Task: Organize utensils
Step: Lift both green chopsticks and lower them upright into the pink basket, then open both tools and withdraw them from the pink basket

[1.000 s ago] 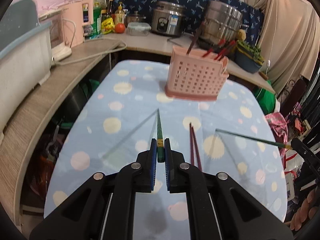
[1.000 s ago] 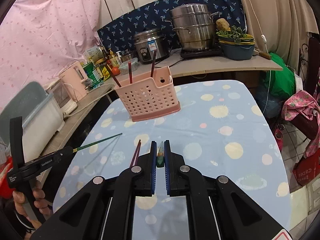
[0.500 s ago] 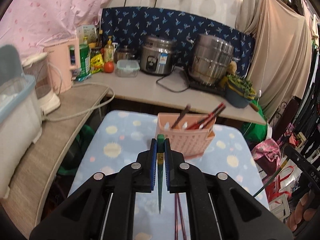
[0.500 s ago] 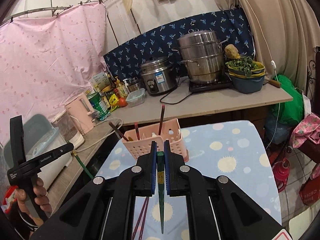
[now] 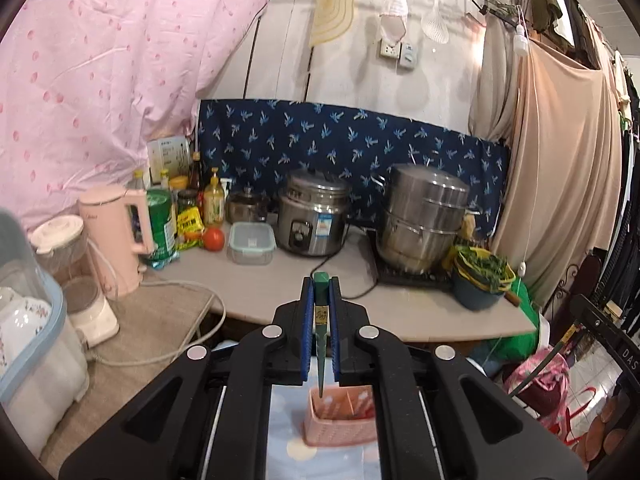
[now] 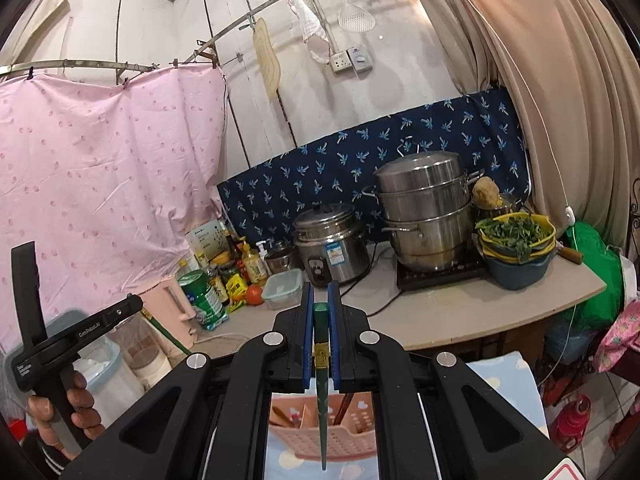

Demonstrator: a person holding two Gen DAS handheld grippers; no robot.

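Left gripper (image 5: 321, 280): jaws pinching green chopstick (image 5: 321, 344) near its thick end; butt flush with fingertips, shaft hanging down between blue pads, tip over left compartment of pink utensil basket (image 5: 340, 420).

Right gripper (image 6: 321, 292): jaws clamped on second green chopstick (image 6: 322, 392), thick end between pads, shaft pointing down across front of the pink perforated basket (image 6: 344, 440), which holds dark red chopsticks (image 6: 346, 406).

Basket stands on blue dotted tablecloth (image 6: 500, 376). Beyond: counter with rice cooker (image 5: 314, 218), steel steamer pot (image 5: 424, 216).
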